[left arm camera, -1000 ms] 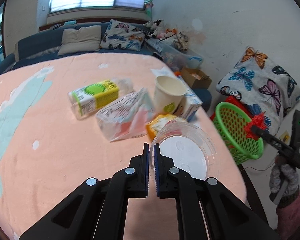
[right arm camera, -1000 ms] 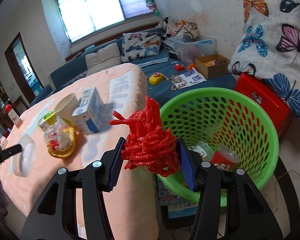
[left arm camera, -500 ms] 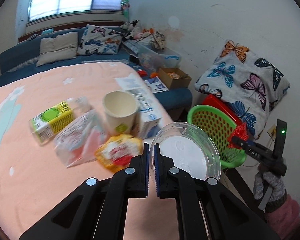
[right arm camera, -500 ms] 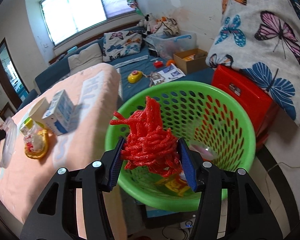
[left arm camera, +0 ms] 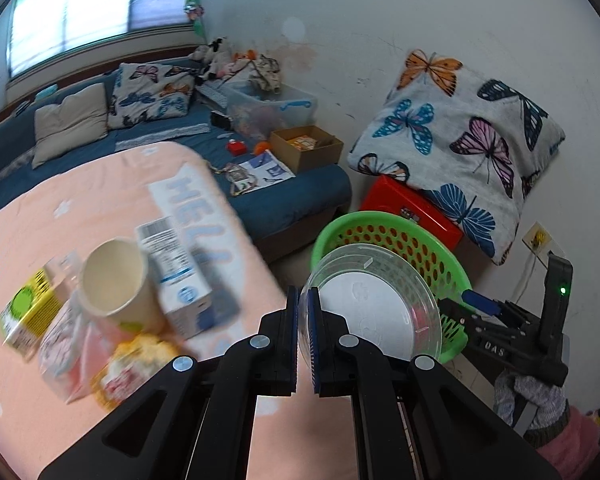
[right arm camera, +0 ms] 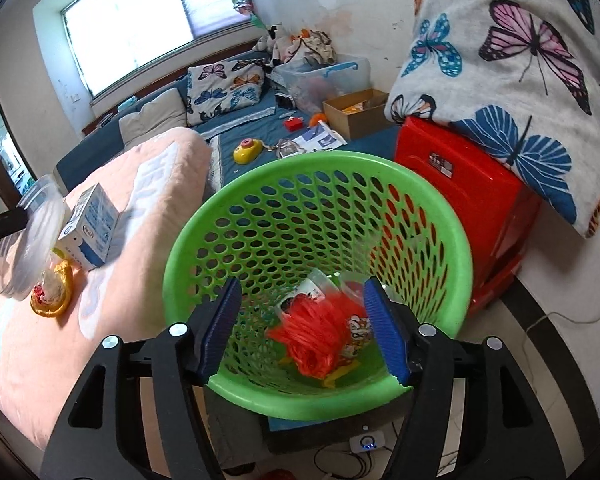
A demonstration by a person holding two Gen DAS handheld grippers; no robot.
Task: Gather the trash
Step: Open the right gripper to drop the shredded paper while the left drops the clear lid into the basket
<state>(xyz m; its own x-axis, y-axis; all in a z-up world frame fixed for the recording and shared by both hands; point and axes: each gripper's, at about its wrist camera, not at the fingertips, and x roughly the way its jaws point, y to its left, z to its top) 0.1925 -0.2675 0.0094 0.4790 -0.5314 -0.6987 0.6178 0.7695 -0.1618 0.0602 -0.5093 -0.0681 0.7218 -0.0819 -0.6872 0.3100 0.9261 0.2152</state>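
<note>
Two claws angle downward: the right claw [right arm camera: 306,330] hangs over the green basket [right arm camera: 180,248], jaws opening, red plastic bundle [right arm camera: 314,332] lying loose inside; the left claw [left arm camera: 303,316] pinches a clear lid [left arm camera: 374,312] past the bed's [left arm camera: 100,192] edge, before the basket rim.

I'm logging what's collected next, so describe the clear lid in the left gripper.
The clear lid is round, thin see-through plastic with a ribbed rim and a whitish flat centre. It stands tilted on edge, its rim pinched by the shut left gripper, off the bed's edge before the green basket. Nothing else touches it.
</note>
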